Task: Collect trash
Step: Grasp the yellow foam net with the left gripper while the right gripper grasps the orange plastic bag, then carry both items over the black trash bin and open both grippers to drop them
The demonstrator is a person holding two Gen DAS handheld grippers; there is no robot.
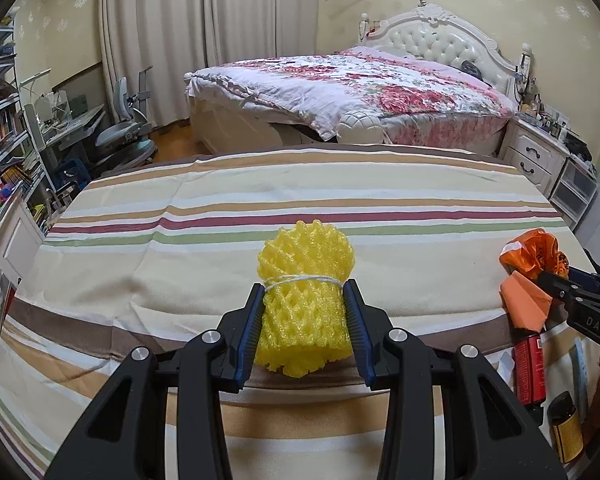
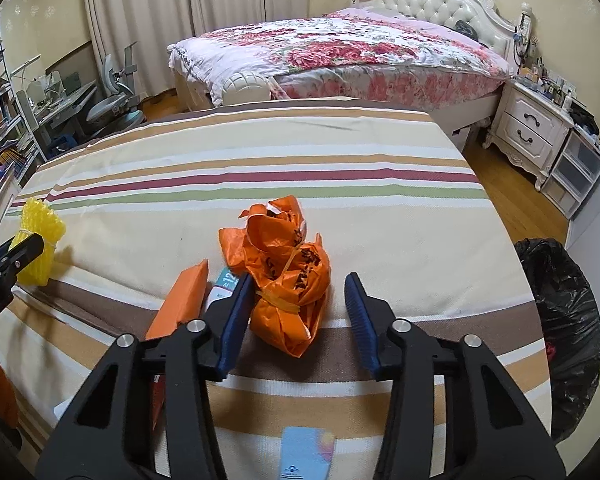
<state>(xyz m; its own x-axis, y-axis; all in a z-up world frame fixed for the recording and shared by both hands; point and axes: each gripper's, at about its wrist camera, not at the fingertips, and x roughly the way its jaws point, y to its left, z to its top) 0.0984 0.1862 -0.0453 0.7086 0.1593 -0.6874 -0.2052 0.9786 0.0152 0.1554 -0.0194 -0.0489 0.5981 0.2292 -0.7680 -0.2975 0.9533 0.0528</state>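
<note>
Am holding yellow foam net clamped in left gripper, left of orange bag. Right gripper straddling orange bag on striped cloth, right pad not touching; should be centring before squeezing, then carrying to black bin.

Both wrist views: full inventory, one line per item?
foam net roll: 1, yellow, string-tied, in left claw
plastic bag: 1, orange, knotted, on striped tablecloth
orange box: 1, left of bag
red can: 1, table's near edge
trash bin: 1, black liner, right of table
bed: 1, floral cover, behind table
left claw: shut on roll
right claw: open around bag
</note>
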